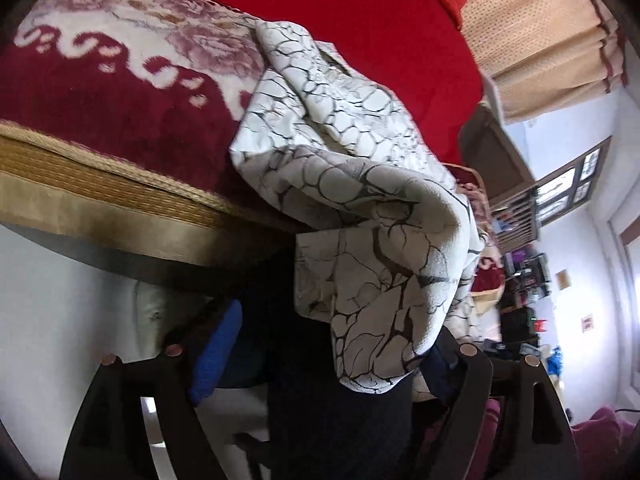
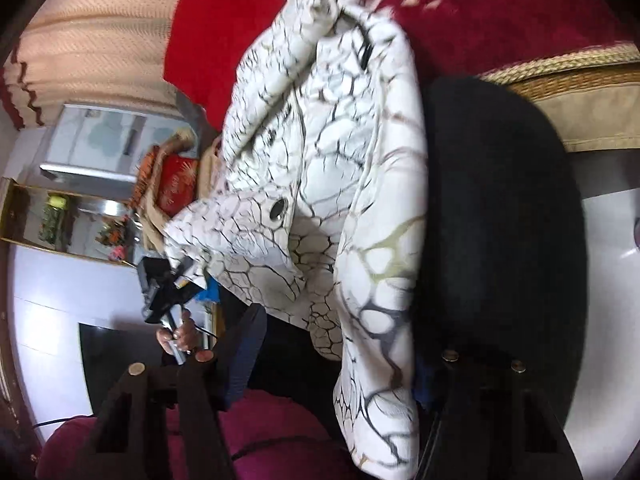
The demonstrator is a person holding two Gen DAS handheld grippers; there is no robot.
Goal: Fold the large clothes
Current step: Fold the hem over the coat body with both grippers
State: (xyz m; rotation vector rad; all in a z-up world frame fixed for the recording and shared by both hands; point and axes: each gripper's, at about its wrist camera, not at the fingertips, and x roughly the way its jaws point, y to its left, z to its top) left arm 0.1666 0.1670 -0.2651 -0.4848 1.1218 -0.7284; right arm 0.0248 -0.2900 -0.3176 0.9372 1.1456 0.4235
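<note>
- While I hold up the white jacket [image 1: 360, 208], it hangs in front of the bed [image 1: 360, 20] and part of it lies over the bed's edge.
- My left hand-held gripper [image 1: 320, 364] has its two blue pads wide apart. One blue pad [image 1: 218, 352] is on the left and the other is half hidden behind the cloth on the right.
- A fold of the jacket droops down by the right finger. I cannot tell if that finger is pinching it.
- My right hand-held gripper [image 2: 324, 368] also has its fingers far apart. A long flap of the jacket [image 2: 360, 220] hangs down just beside its right finger, and I cannot tell if the cloth is caught there.
- From the right wrist view I can see my other hand-held gripper [image 2: 168, 288] across from me. Its tip touches a corner of the jacket, and a hand [image 2: 180, 334] holds its handle.
- The jacket has thin dark crackly lines all over and a shiny round snap [image 2: 277, 210].
- A dark red flower blanket [image 1: 120, 80] covers the near part of the bed, with a woven mat [image 1: 100, 176] under its edge.
- A red sheet lies farther back, and a tan curtain [image 1: 540, 40] hangs behind.
</note>
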